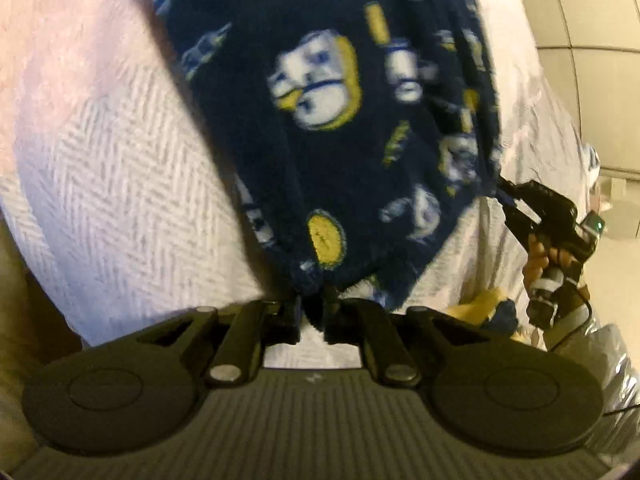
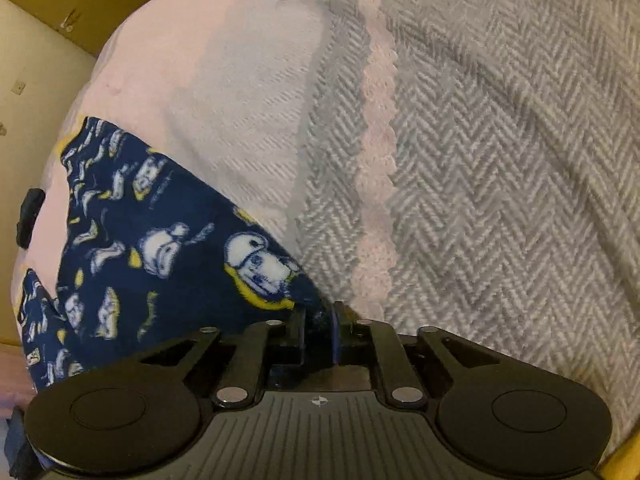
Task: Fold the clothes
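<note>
A navy fleece garment [image 1: 320, 120] printed with white helmets and yellow patches lies across a white herringbone blanket [image 1: 120, 180]. My left gripper [image 1: 314, 308] is at the garment's near edge and is shut on a bunched fold of it. At the right of the left wrist view, a hand holds my right gripper [image 1: 506, 196], which pinches another corner of the same garment. In the right wrist view my right gripper [image 2: 318, 320] is shut on navy fabric, and the garment [image 2: 160, 280] stretches away to the left over the bedding.
A grey herringbone blanket [image 2: 500, 180] meets a pale pink cover [image 2: 180, 60] along a scalloped pink trim [image 2: 376, 160]. A yellow cloth [image 1: 480, 304] lies below the right gripper. Beige panels [image 1: 580, 20] stand beyond the bed. A small black object [image 2: 30, 216] sits at the left edge.
</note>
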The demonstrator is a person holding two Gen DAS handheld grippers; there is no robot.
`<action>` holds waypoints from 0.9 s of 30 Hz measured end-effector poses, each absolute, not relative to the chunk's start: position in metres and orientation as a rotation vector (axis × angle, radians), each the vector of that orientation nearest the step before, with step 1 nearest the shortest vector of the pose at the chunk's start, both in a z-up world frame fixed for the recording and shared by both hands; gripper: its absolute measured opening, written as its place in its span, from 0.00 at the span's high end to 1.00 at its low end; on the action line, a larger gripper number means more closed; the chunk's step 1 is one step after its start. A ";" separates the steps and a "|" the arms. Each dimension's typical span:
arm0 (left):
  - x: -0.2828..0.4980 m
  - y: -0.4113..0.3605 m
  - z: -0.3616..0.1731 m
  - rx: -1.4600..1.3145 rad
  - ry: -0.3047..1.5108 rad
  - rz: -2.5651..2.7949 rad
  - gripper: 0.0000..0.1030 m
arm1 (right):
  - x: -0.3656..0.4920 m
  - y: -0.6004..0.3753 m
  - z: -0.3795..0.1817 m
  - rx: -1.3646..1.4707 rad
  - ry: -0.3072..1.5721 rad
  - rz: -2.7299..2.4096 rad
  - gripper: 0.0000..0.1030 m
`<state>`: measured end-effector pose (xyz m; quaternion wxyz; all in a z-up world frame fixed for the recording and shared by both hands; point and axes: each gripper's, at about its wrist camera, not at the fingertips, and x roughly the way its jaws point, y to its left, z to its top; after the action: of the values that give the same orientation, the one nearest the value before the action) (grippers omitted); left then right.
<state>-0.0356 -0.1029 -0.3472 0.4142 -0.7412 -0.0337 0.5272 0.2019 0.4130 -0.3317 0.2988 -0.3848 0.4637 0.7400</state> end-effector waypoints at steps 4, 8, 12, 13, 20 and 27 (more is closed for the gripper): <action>-0.042 -0.127 -0.319 -1.830 -0.126 1.347 0.76 | 0.221 0.403 -0.304 -0.955 1.217 1.976 0.43; -0.058 -0.137 -0.333 -1.909 -0.264 1.358 0.73 | 0.227 0.394 -0.307 -0.929 1.254 1.964 0.43; -0.046 -0.110 -0.358 -1.951 -0.180 1.335 0.89 | 0.220 0.399 -0.326 -0.892 1.282 1.939 0.43; -0.045 -0.103 -0.362 -1.964 -0.119 1.334 0.92 | 0.216 0.399 -0.330 -0.959 1.219 1.886 0.43; -0.112 -0.142 -0.302 -1.836 -0.019 1.488 0.71 | 0.228 0.352 -0.291 -0.937 1.267 1.839 0.43; -0.274 -0.157 -0.261 -1.724 -0.049 1.815 0.64 | 0.237 0.244 -0.279 -0.962 1.478 1.751 0.43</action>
<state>-0.2739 -0.1571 -0.2611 0.3137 -0.6538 -0.0185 0.6884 0.2367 0.2436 -0.2788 0.3226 -0.3665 0.5629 0.6669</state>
